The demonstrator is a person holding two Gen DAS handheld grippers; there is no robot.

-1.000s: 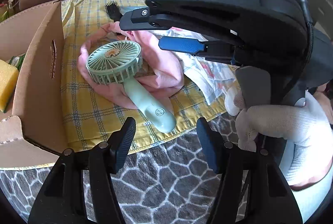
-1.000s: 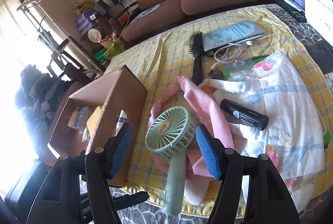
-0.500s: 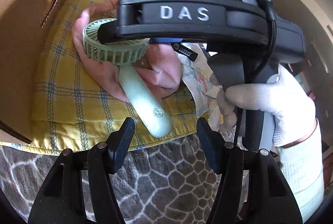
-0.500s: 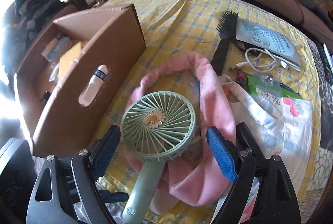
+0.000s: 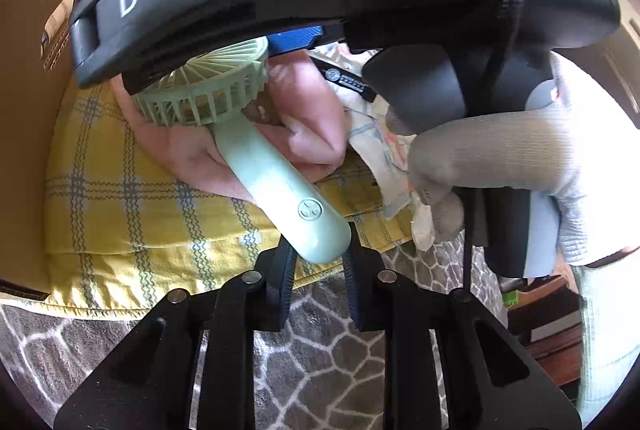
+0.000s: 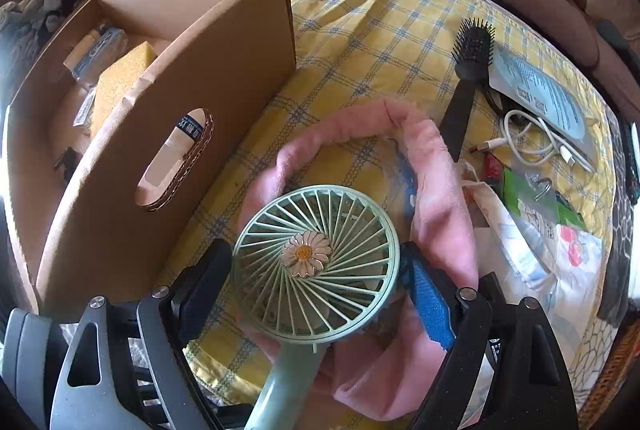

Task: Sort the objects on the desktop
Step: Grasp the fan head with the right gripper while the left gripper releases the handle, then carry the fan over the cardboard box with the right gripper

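Mint-green plastic fills both pairs of jaws: a small handheld fan with a ribbed round cage and a daisy badge at its hub [image 6: 308,258]. The left gripper [image 5: 318,260] is closing on the rounded butt of the fan's handle; its dark pads sit against either side of that tip, with almost no gap left. The right gripper [image 6: 316,282] stands wide, its jaws straddling the fan's cage, the black pad just beside the left rim and the blue-faced pad at the right rim; whether either truly presses I cannot tell.

The fan lies on a rumpled pink fleece cloth [image 6: 436,190] spread over a yellow checked tablecloth [image 6: 360,30], near the table's front edge. Just beside it on the left stands an open brown cardboard box with a hand-hole in its wall [image 6: 240,50], already holding a yellow sponge [image 6: 120,74] and a few small packets. Further off lie a black hairbrush [image 6: 472,46], a white coiled cable [image 6: 536,138] and a grey printed pouch [image 6: 540,90].

The step in hand looks like lifting the fan for the box. The handle tip is smooth and tapered, so the left grip should sit higher up the shaft, not on the very end, or it may squirt out. The right jaws should close gently on the cage, which looks thin-ribbed, and lift straight up so the fleece does not drag along.
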